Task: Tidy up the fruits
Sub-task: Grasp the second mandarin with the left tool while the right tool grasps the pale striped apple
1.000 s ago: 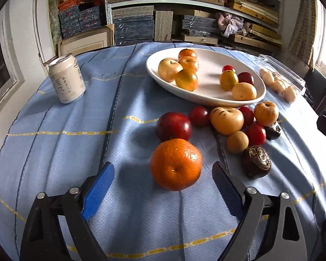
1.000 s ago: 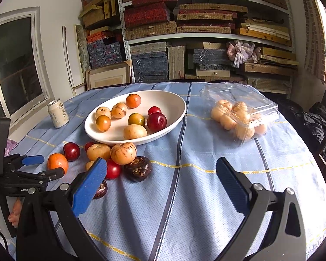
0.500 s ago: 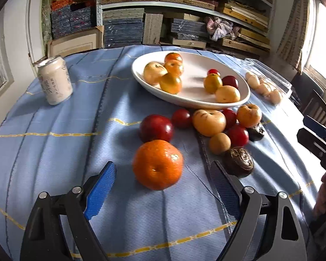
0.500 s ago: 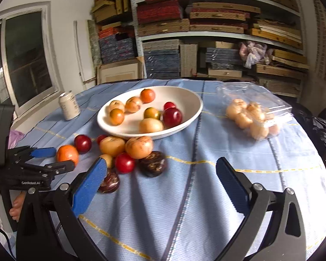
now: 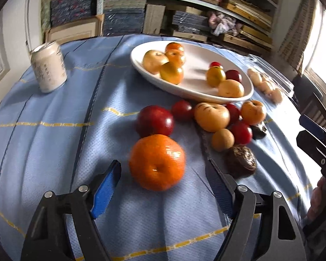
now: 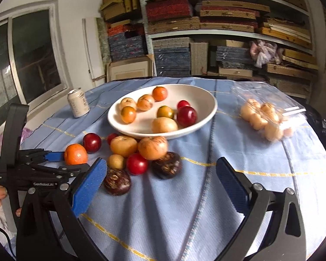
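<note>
Eight fruits already sit in the white bowl (image 6: 204, 117), about ten wait on the counter (image 6: 184, 206); left tongs (image 5: 163, 174) are closing around the orange (image 5: 157, 162), not yet touching, while the right tongs (image 6: 160, 174) gape empty.

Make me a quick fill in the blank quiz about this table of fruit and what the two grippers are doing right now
1. The left gripper has its jaws closing around the ____, not yet touching it.
2. The white bowl sits on a ____ tablecloth.
3. Near the window stands a drink ____.
4. The right gripper has its jaws ____, with nothing between them.

Missing words: orange; blue; can; open
</note>
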Demonstrator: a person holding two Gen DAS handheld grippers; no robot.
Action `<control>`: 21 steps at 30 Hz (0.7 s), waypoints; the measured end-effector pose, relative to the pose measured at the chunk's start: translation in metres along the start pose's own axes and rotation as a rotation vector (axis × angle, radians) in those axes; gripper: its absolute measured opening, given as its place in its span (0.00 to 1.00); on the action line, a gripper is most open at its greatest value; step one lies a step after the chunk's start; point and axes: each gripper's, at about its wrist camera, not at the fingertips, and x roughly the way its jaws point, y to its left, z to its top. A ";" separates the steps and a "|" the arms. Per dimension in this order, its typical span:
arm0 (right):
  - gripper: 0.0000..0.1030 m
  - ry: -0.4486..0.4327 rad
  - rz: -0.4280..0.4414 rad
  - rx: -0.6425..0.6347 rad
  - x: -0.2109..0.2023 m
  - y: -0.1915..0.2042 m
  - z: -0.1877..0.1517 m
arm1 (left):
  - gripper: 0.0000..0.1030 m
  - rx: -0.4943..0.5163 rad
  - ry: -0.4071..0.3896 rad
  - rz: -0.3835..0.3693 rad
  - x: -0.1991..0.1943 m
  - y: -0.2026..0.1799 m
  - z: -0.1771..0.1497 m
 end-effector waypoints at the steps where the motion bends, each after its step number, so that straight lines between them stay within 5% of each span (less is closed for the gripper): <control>1: 0.96 0.013 -0.004 -0.029 0.005 0.005 0.003 | 0.78 -0.003 0.001 0.007 0.000 0.001 0.000; 4: 0.92 0.040 -0.024 -0.095 0.016 0.017 0.011 | 0.78 -0.005 -0.009 0.070 -0.001 0.003 0.000; 8: 0.65 0.091 -0.010 -0.115 0.036 0.020 0.014 | 0.78 0.007 -0.013 0.104 0.000 0.002 0.000; 14: 0.46 0.137 0.032 -0.052 0.056 0.008 0.014 | 0.76 0.066 -0.025 0.117 0.000 -0.011 -0.001; 21: 0.46 0.132 0.022 -0.039 0.062 0.007 0.018 | 0.56 0.020 -0.007 0.100 0.004 -0.003 0.000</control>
